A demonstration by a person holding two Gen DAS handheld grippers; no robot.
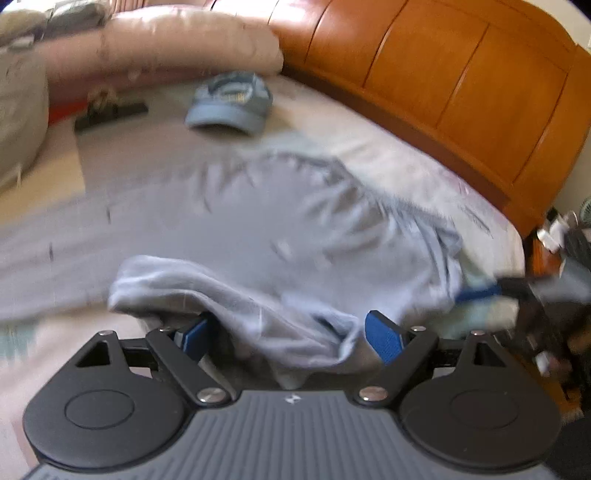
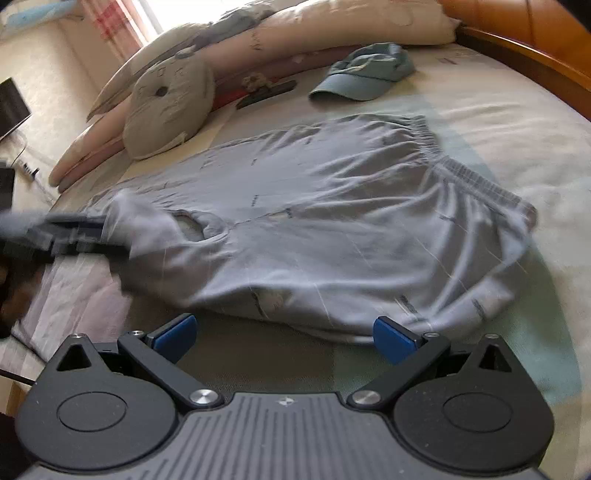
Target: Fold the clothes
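Observation:
Grey shorts [image 2: 332,221] lie spread on the bed with the elastic waistband at the right; they also show in the left wrist view [image 1: 258,229]. My left gripper [image 1: 291,339] is open, and a bunched fold of the shorts' fabric [image 1: 236,302] lies between and over its blue pads [image 1: 384,339]. In the right wrist view it shows at the shorts' left edge [image 2: 74,236], blurred. My right gripper [image 2: 284,336] is open and empty, just short of the shorts' near hem. It appears blurred at the right of the left wrist view [image 1: 491,291].
A blue cap [image 2: 365,74] lies beyond the shorts. A round grey cushion [image 2: 170,107], pink pillows [image 2: 332,33] and a dark flat object [image 2: 266,94] line the far side. A wooden headboard [image 1: 461,92] bounds the bed. The light bedsheet [image 2: 498,110] surrounds the shorts.

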